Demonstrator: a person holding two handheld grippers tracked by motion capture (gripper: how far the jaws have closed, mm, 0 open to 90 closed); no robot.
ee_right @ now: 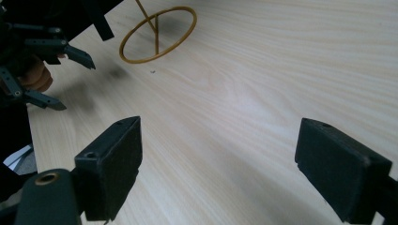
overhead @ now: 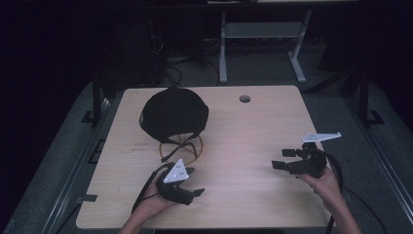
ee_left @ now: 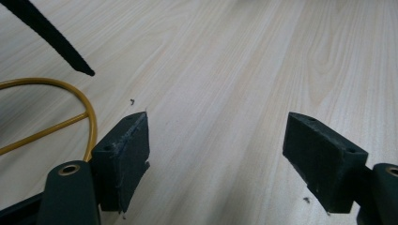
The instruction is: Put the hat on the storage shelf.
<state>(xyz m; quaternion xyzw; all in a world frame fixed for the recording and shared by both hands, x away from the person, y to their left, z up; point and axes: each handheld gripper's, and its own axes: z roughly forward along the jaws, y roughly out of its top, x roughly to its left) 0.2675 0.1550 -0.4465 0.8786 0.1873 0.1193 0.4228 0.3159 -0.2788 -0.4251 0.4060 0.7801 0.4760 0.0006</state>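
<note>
A black cap [overhead: 174, 113] rests on a thin yellow wire stand [overhead: 180, 147] at the table's back left; its strap hangs down over the stand's ring. The ring [ee_left: 89, 117] curves past the left jaw in the left gripper view, with the strap's tip [ee_left: 56, 44] above it. In the right gripper view the ring [ee_right: 157, 35] lies far ahead. My left gripper [overhead: 193, 182] is open near the front edge, just in front of the stand. My right gripper [overhead: 283, 159] is open at the right, pointing left, empty.
The light wooden table [overhead: 234, 136] has a round cable hole [overhead: 244, 99] at the back. A white desk frame [overhead: 260, 34] and cables stand on the dark floor behind. The left hand and its gripper [ee_right: 56, 75] appear at the left of the right gripper view.
</note>
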